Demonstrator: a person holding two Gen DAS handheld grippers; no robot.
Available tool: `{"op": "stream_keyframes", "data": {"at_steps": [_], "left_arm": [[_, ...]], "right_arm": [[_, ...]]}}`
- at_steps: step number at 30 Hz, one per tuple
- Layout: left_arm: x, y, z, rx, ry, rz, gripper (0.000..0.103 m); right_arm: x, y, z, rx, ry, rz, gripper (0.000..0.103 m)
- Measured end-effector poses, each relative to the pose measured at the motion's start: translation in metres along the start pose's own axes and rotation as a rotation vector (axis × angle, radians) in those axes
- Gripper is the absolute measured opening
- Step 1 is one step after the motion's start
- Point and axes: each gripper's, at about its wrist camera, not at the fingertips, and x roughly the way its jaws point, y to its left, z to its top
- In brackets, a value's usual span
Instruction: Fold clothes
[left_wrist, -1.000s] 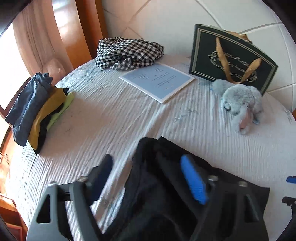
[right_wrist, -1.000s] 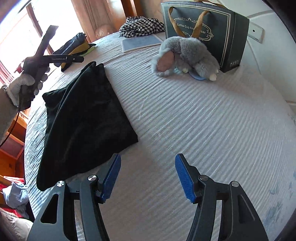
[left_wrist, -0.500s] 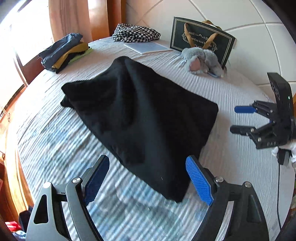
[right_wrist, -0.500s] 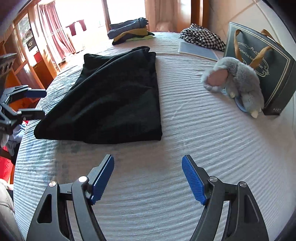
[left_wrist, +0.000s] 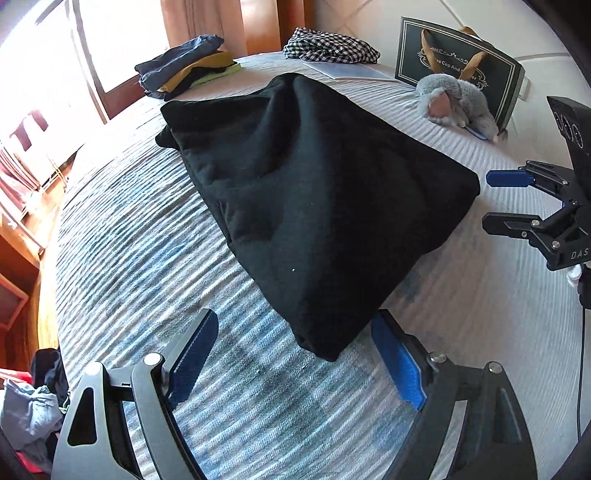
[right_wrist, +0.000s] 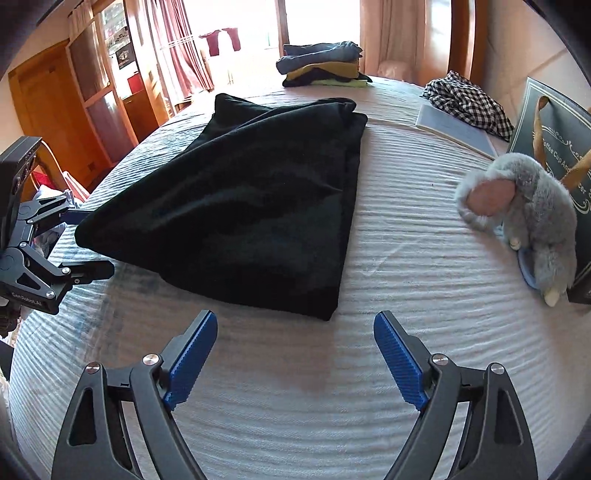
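A soft black fabric garment, part-folded, is lying limp in the middle of the pale striped bedspread.

It is looking light and floppy, likely sagging unless taken by its near corners; the left gripper is hovering wide apart around one corner, empty, while the right gripper is opening over bare bedspread, beside the other corner.

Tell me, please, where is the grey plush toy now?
The grey plush toy lies at the right in both views, on the white bedcover, against the dark gift bag and well apart from the black garment.
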Motion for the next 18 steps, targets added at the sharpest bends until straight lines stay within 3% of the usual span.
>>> {"op": "stream_keyframes", "data": {"at_steps": [4, 7, 9, 10, 11, 12, 13, 15, 18], "left_arm": [[0.008, 0.003, 0.005, -0.028, -0.011, 0.043, 0.086], [0.012, 0.003, 0.006, -0.029, -0.013, 0.054, 0.086], [0.012, 0.002, 0.007, -0.015, -0.018, 0.063, 0.085], [0.011, 0.002, 0.007, -0.002, -0.02, 0.059, 0.083], [0.009, 0.002, 0.007, 0.011, -0.02, 0.043, 0.068], [0.007, 0.001, 0.008, 0.025, -0.016, 0.04, 0.045], [0.004, 0.0, 0.008, 0.045, -0.01, 0.047, 0.036], [-0.005, -0.001, 0.008, 0.075, -0.016, 0.021, 0.009], [-0.027, 0.003, 0.003, 0.127, -0.055, -0.021, 0.006]], "right_arm": [[0.009, -0.007, 0.007, -0.021, -0.018, 0.029, 0.086], [0.02, -0.007, 0.01, -0.028, -0.003, 0.043, 0.08], [0.022, -0.004, 0.014, -0.036, -0.011, 0.028, 0.065], [0.022, -0.005, 0.017, -0.017, -0.014, 0.041, 0.05], [0.021, -0.003, 0.019, -0.009, -0.007, 0.034, 0.042], [0.02, -0.002, 0.02, -0.001, -0.001, 0.028, 0.035], [0.019, 0.0, 0.021, 0.006, 0.006, 0.022, 0.026], [0.005, 0.006, 0.018, 0.023, -0.017, 0.04, 0.019], [-0.015, 0.014, 0.01, 0.095, -0.027, 0.15, 0.014]]}}
